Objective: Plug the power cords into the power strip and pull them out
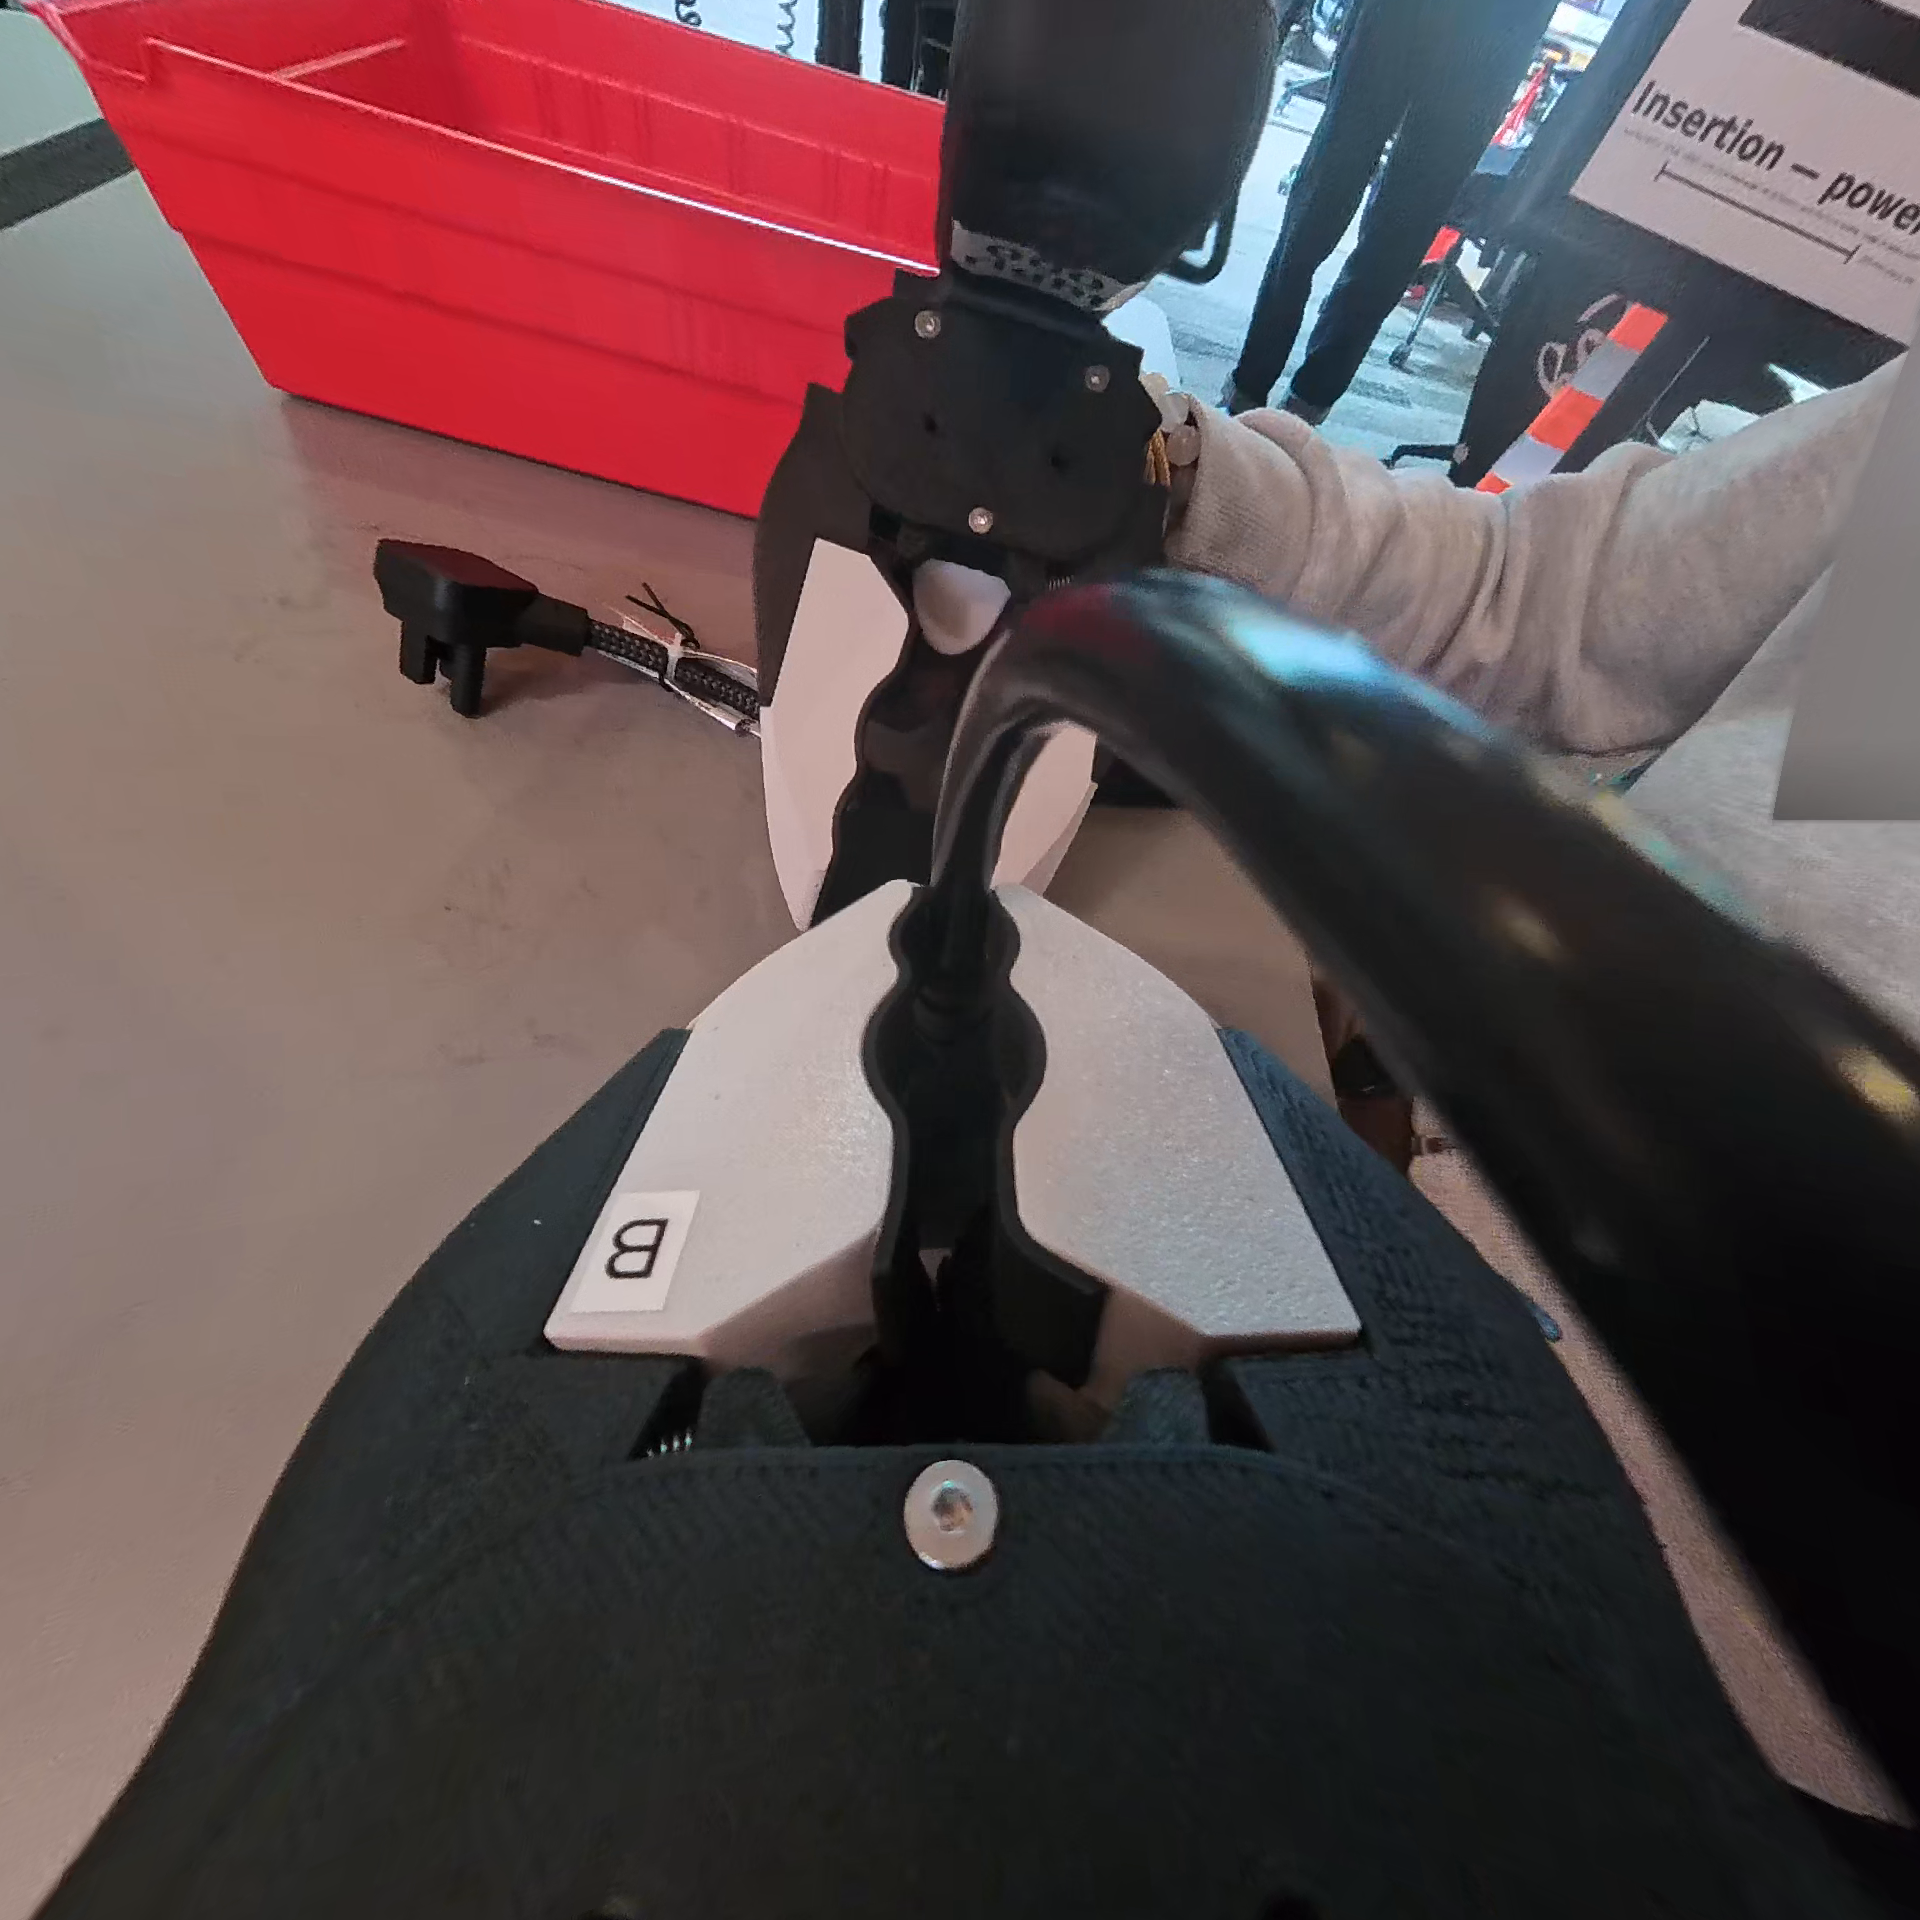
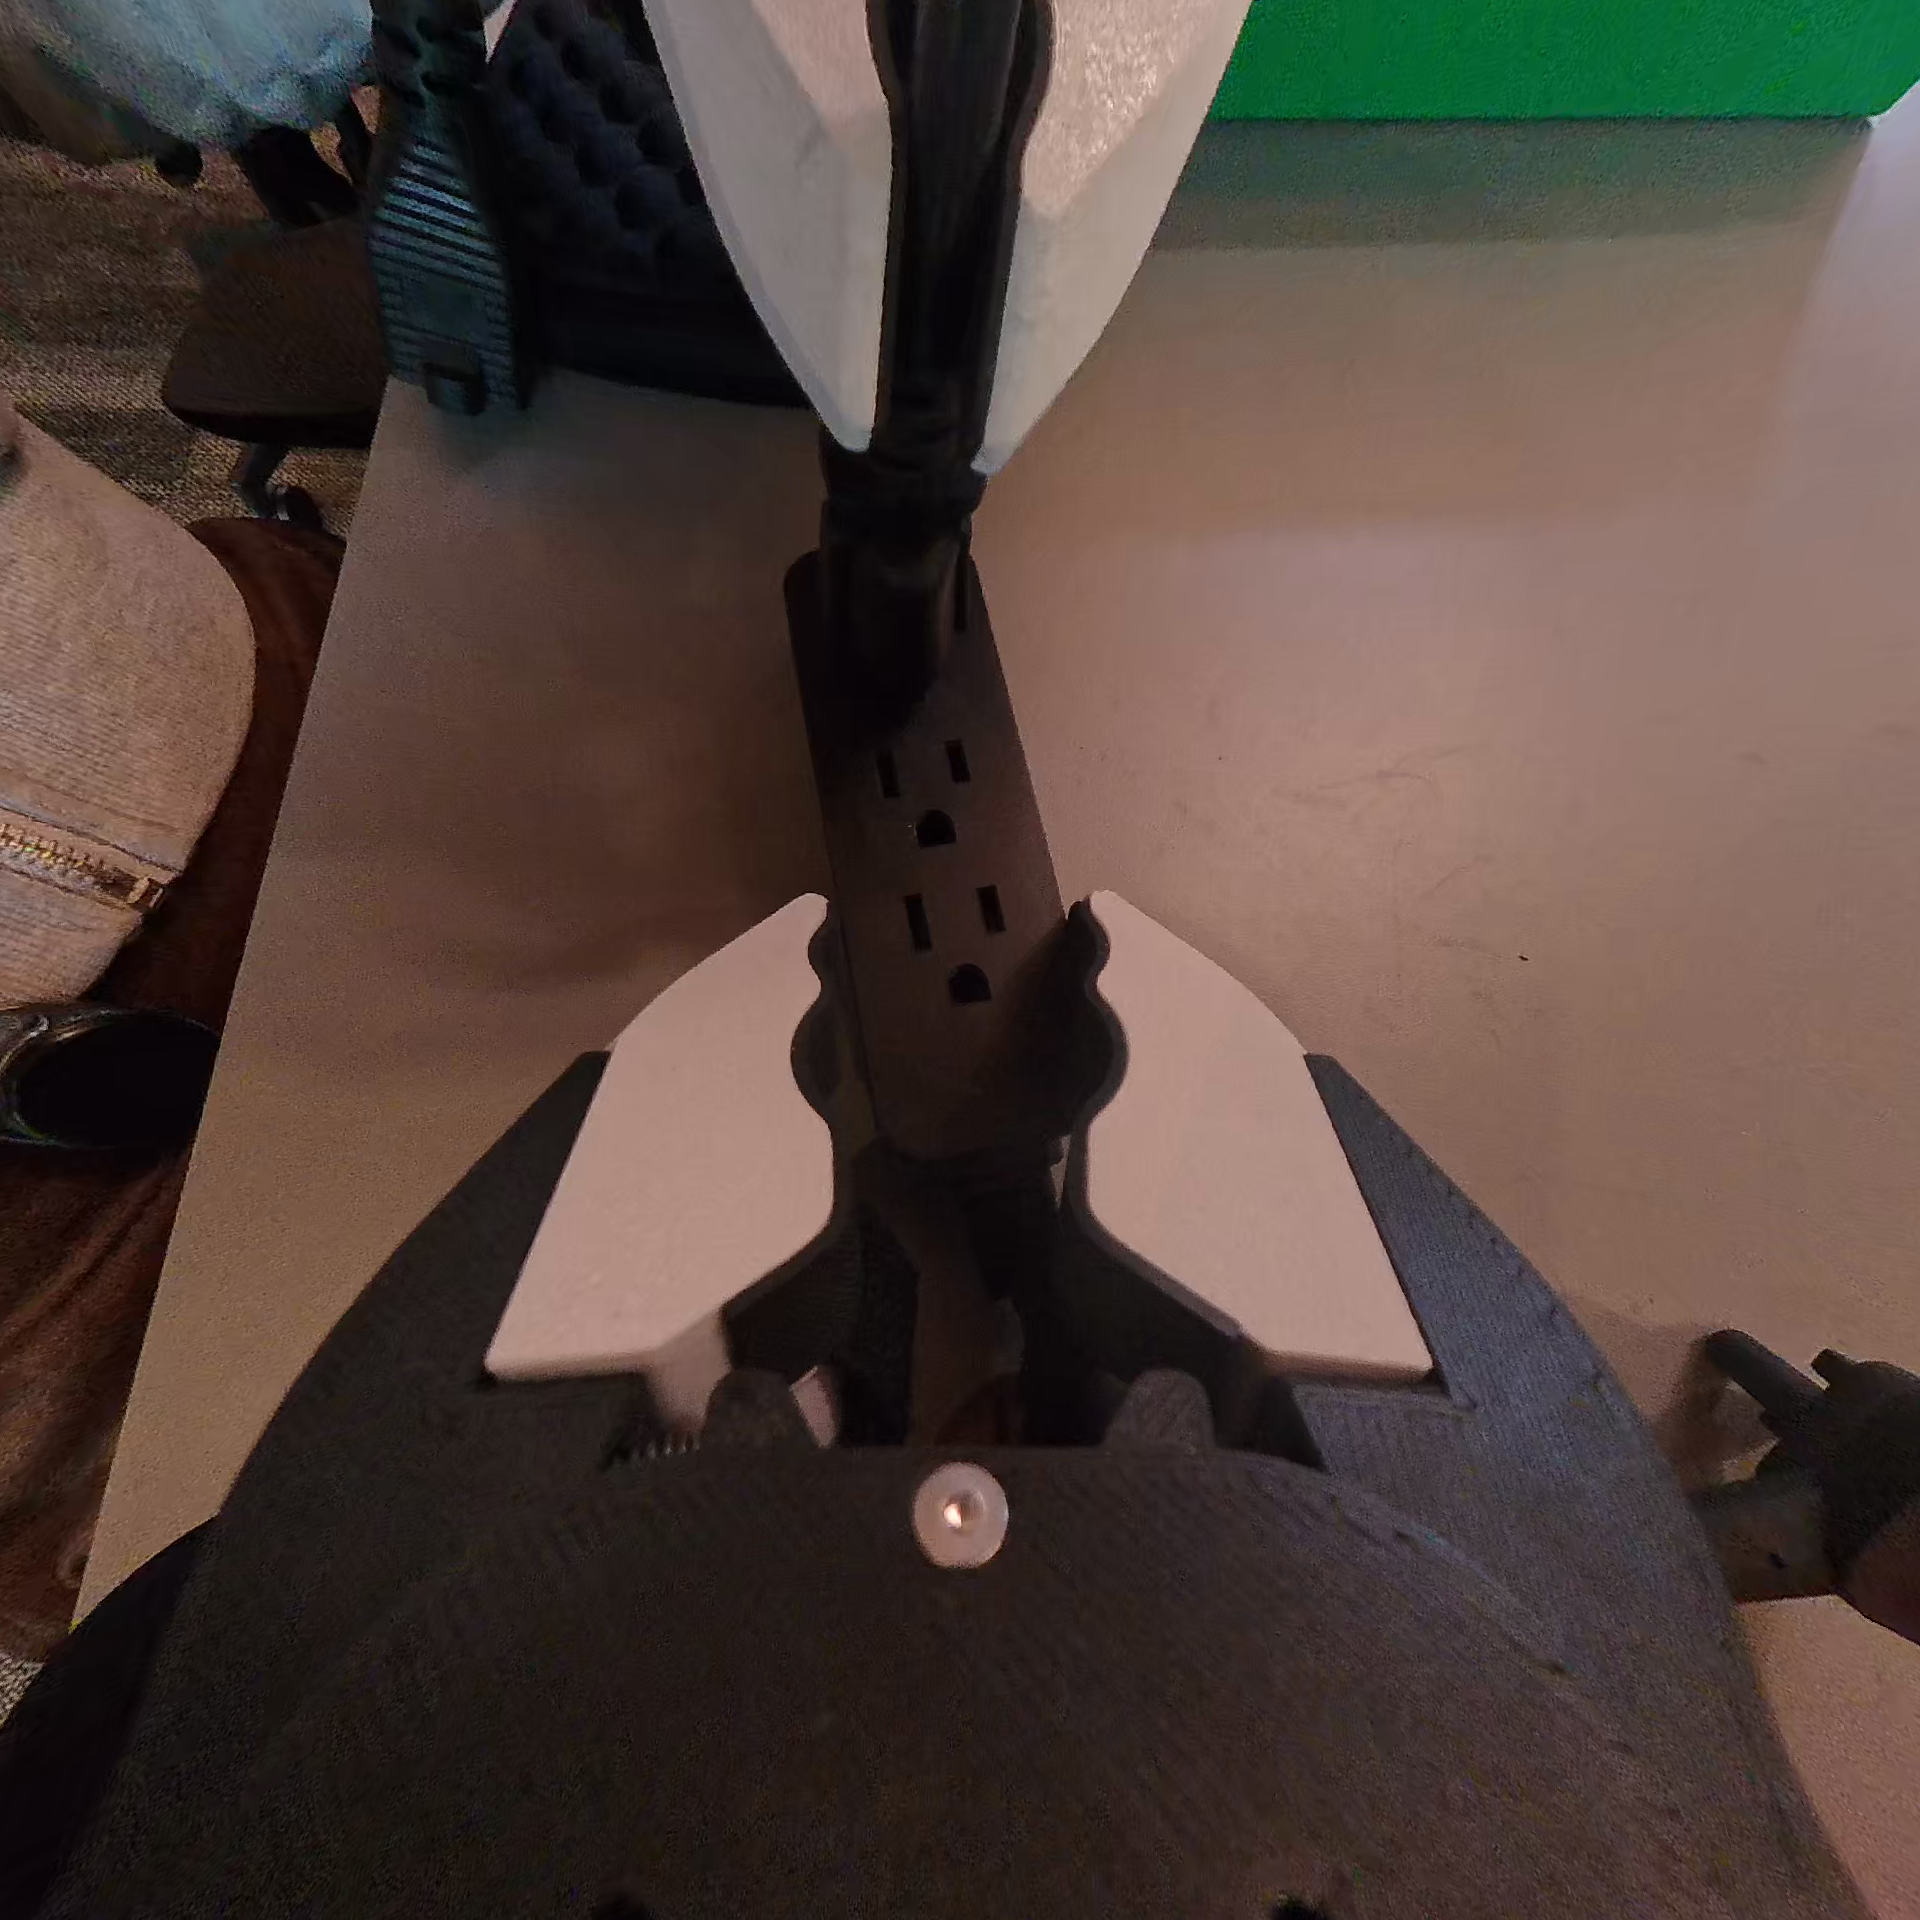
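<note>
The right tongs clamp the black power strip, steadying it on the tabletop. The left tongs grip a black cord at the strip's far end, probably to seat or pull its plug. A spare plug lies near the red bin.

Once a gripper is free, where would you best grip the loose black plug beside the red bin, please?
Probably the plug body, from above: the prongs jut toward the camera and the braided cord trails right, so the body's top is the open, blocky part.
</note>
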A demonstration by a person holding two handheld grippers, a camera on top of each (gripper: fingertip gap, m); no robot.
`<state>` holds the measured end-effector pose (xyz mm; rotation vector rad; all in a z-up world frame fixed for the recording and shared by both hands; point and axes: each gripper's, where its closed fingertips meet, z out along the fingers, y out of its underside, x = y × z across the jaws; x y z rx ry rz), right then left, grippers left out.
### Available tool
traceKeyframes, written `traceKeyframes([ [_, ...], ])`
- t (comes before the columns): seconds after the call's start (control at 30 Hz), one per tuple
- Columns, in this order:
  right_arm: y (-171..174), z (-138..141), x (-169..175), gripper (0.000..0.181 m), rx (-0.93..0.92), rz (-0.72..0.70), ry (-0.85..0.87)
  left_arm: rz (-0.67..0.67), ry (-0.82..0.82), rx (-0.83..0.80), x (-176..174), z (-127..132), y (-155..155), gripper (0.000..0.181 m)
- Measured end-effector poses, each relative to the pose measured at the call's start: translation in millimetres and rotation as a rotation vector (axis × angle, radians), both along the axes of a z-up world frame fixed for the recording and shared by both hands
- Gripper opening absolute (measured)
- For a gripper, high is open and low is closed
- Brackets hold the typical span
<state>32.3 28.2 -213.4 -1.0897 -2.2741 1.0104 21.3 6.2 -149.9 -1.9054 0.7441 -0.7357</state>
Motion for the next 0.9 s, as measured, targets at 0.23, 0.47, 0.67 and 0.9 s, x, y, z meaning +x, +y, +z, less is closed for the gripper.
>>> traceKeyframes([
  [0.23,-0.9,-0.1,-0.2,0.043,0.002,0.001,0.000,-0.003,-0.018,-0.009,-1.3,0.2,0.7,0.011],
  [0.47,-1.7,-0.2,-0.3,0.043,0.002,0.003,0.001,-0.005,-0.031,-0.011,-5.1,0.5,-4.1,0.011],
  [0.67,-1.1,-0.3,1.0,0.043,0.000,0.002,0.000,-0.005,-0.013,-0.005,-1.9,0.1,-1.5,0.011],
  [0.9,-1.6,-0.3,1.1,0.043,0.000,0.002,0.001,0.000,-0.015,0.008,0.1,0.3,0.2,0.011],
])
